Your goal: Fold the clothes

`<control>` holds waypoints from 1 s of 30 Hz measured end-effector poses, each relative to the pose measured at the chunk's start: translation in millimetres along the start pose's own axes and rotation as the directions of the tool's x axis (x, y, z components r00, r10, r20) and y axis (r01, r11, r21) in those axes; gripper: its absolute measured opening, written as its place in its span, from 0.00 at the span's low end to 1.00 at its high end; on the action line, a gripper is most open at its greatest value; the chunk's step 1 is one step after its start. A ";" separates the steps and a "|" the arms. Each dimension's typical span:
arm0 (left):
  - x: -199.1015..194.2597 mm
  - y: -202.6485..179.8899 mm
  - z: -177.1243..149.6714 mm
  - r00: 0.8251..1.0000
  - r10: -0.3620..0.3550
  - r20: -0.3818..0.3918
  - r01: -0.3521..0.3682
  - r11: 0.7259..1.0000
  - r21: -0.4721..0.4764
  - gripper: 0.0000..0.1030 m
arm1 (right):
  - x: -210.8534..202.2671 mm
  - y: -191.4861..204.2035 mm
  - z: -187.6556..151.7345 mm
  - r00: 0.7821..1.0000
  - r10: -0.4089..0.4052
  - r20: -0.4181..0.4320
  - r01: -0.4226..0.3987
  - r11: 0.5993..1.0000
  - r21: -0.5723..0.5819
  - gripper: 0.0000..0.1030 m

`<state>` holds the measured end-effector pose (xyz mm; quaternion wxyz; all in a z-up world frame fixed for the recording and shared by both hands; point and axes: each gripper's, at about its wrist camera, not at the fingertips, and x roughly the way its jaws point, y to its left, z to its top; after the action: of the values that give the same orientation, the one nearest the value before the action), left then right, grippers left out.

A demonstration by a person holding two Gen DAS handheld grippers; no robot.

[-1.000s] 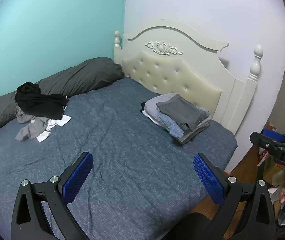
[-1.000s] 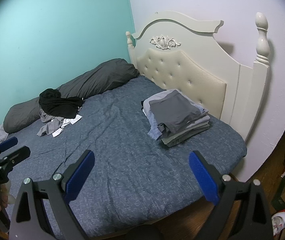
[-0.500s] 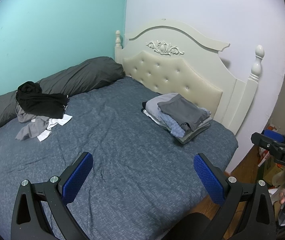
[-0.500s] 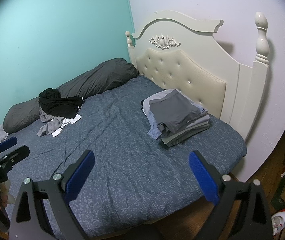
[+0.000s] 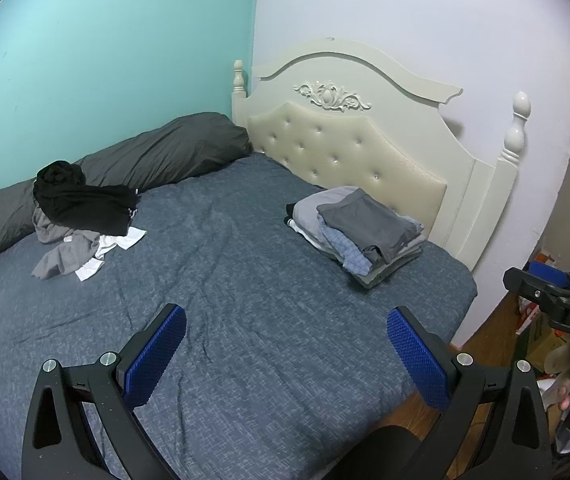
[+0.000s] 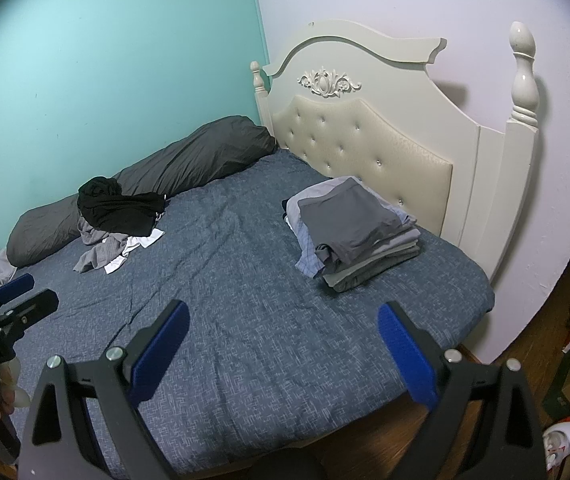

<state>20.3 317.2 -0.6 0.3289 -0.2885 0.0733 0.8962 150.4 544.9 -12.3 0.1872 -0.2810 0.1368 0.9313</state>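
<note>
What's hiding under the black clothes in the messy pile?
Under the black garment you can see crumpled grey clothing and a bit of white fabric poking out on the bed. Anything deeper in the pile is covered.

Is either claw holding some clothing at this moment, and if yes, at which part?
Nothing is held. The left claw and the right claw are both open above the bed, with nothing between their pads.

My left tool [image 5: 285,342] has black triangular-cutout arms, silver screws and blue ribbed pads [image 5: 156,354]. My right tool [image 6: 283,340] looks identical, with white "DAS" lettering on its body.
</note>
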 end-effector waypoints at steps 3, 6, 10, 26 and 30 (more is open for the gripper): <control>-0.3 0.9 -0.1 1.000 0.004 -0.001 -0.004 1.000 -0.002 1.00 | 0.4 -0.3 0.0 1.000 0.000 0.000 0.000 1.000 0.001 0.93; 0.2 1.7 0.3 1.000 0.008 -0.004 -0.008 1.000 -0.003 1.00 | 0.5 -0.7 0.1 1.000 0.001 0.000 -0.001 1.000 0.002 0.93; 1.0 3.2 -0.3 1.000 0.013 -0.007 -0.013 1.000 -0.004 1.00 | 0.4 -0.3 0.0 1.000 0.001 0.000 -0.001 1.000 0.002 0.93; 2.9 6.3 -1.1 1.000 0.022 -0.010 -0.023 1.000 -0.006 1.00 | 1.5 -0.3 0.6 1.000 0.003 -0.003 -0.003 1.000 0.004 0.93; 3.2 7.3 -1.4 1.000 0.023 -0.010 -0.023 1.000 -0.009 1.00 | 1.9 -0.5 0.5 1.000 0.001 -0.003 -0.001 1.000 0.007 0.93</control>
<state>14.3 312.9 -4.0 0.3170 -0.2934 0.0742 0.8989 148.9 546.0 -13.1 0.1876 -0.2819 0.1403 0.9304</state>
